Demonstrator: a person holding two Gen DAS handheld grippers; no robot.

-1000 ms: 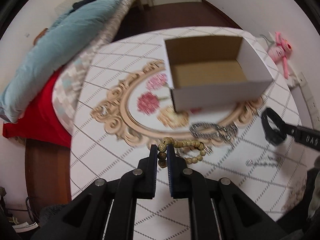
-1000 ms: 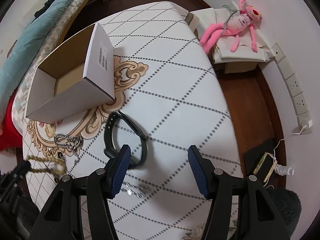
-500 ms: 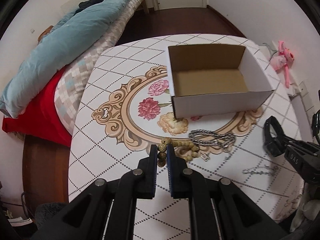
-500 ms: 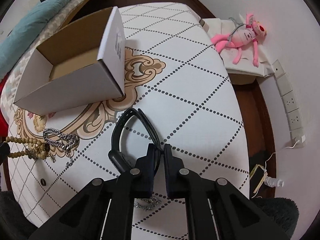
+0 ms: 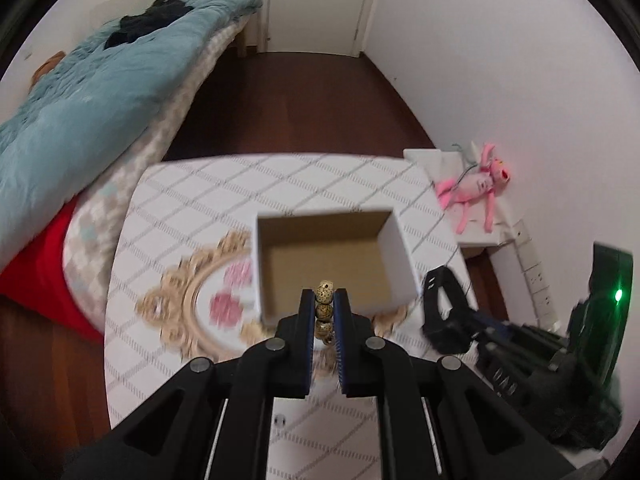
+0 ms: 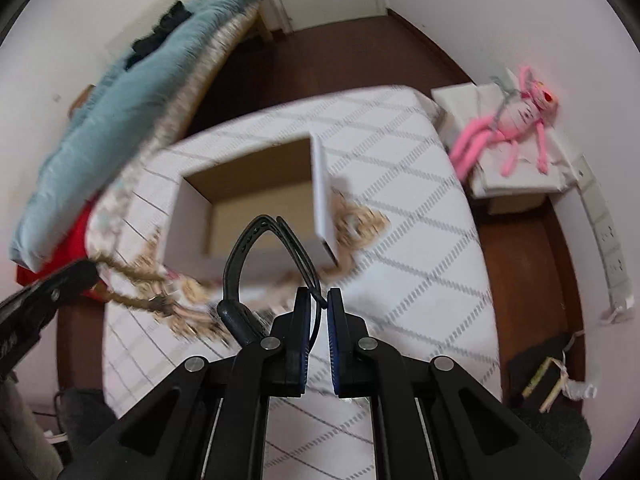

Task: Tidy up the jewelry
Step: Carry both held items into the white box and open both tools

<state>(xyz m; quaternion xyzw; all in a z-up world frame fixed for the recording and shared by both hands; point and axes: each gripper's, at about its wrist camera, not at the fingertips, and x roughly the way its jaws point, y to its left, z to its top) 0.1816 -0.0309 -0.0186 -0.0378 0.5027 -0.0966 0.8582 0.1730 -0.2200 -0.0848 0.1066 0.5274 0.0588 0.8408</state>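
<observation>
My left gripper [image 5: 324, 300] is shut on a wooden bead bracelet [image 5: 324, 307] and holds it lifted in front of the open white cardboard box [image 5: 396, 240]. My right gripper [image 6: 318, 300] is shut on a black watch strap [image 6: 240, 256], lifted above the table near the box [image 6: 322, 196]. The watch strap also shows in the left wrist view [image 5: 442, 304], right of the box. The beads trail from the left gripper in the right wrist view [image 6: 132, 280]. The box looks empty.
The table wears a white cloth with a diamond pattern [image 5: 192, 208] and a floral gold medallion [image 5: 188, 312]. A bed with a blue quilt [image 5: 80, 92] stands at the left. A pink plush toy [image 5: 476, 188] lies on a white box at the right.
Both grippers have risen from the table with their loads and moved toward the box. The right gripper shut on the watch strap earlier. Both views are blurred by motion.
</observation>
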